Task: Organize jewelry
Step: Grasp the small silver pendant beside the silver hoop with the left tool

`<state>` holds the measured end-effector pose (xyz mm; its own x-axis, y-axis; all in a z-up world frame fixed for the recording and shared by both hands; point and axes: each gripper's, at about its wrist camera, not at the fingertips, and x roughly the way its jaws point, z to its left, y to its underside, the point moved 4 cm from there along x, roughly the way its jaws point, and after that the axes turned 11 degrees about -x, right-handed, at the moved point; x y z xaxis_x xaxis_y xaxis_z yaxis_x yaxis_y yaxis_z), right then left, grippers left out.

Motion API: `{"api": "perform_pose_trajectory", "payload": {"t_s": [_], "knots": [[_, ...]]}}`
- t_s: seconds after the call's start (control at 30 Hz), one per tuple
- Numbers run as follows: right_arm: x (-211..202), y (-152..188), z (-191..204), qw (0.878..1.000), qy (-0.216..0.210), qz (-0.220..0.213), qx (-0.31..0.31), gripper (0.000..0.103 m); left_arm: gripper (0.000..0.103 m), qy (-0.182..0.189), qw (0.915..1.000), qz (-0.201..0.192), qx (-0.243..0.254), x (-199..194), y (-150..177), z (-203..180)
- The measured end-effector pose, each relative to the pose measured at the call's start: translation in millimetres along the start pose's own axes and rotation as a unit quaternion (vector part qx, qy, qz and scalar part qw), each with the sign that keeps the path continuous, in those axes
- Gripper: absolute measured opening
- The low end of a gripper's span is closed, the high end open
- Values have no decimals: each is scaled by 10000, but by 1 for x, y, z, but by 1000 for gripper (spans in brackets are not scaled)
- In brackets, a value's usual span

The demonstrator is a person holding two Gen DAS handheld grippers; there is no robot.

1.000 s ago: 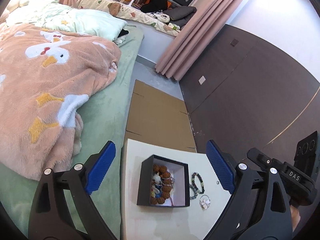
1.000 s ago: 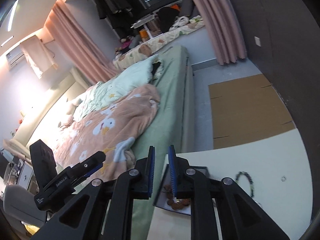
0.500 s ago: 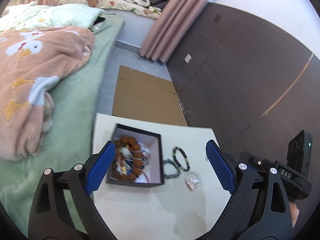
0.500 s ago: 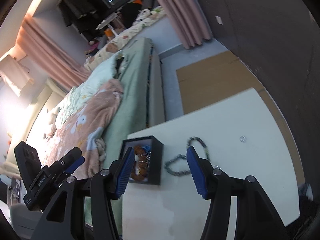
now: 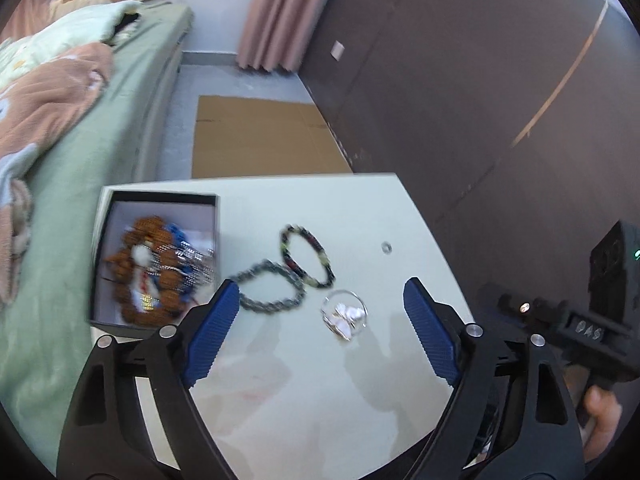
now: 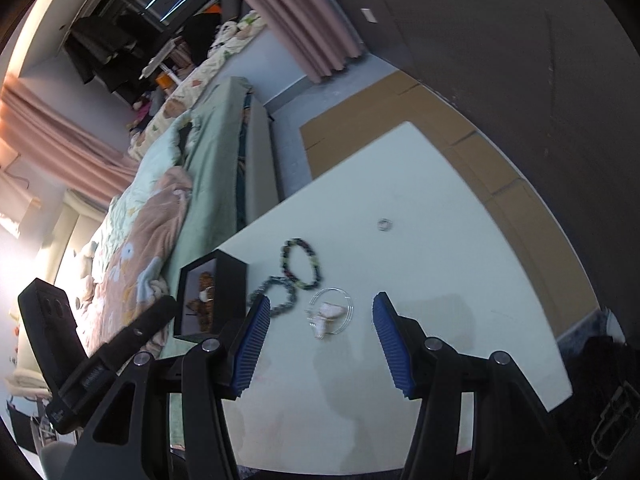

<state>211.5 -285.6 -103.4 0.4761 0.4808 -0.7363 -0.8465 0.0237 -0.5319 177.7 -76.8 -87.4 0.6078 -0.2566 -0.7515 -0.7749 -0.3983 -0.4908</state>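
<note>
On the pale table (image 5: 360, 208), the open black box (image 5: 120, 200) with the brown bead bracelet (image 5: 148, 268) inside lies beyond the left finger (image 5: 212, 332). The grey beaded bracelet (image 5: 272, 286), dark multicoloured bracelet (image 5: 306, 256) and thin wire hoop (image 5: 344, 312) lie between the fingers. The small metal ring (image 5: 386, 247) lies further ahead.

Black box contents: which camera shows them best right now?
The left wrist view. It looks down into the black box, showing brown beads and silver chain, slightly blurred. The right wrist view sees mostly its outer wall, with a sliver of beads.

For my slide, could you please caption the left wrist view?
Open left gripper over two bracelets, beside the jewelry box.
</note>
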Motion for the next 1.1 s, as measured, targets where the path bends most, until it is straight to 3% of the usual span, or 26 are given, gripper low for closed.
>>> {"api": "perform_pose_trajectory", "payload": {"t_s": [0.2, 0.4, 0.8, 0.9, 1.07, 1.1], "knots": [[-12, 2, -22, 9999, 122, -90, 81, 54, 68, -109, 9988, 451, 145, 35, 17, -12], [-13, -4, -39, 9997, 88, -127, 202, 54, 67, -352, 9970, 630, 293, 64, 34, -24], [-20, -7, -68, 9990, 110, -172, 408, 54, 66, -1112, 9906, 541, 587, 103, 56, -41], [-20, -7, -70, 9990, 144, -177, 394, 54, 54, -1229, 9890, 597, 565, 110, 57, -39], [-22, -9, -74, 9990, 140, -190, 375, 54, 42, -1473, 9849, 573, 705, 112, 58, -39], [-22, -9, -75, 9990, 141, -189, 376, 54, 32, -1506, 9843, 577, 716, 111, 57, -37]]}}
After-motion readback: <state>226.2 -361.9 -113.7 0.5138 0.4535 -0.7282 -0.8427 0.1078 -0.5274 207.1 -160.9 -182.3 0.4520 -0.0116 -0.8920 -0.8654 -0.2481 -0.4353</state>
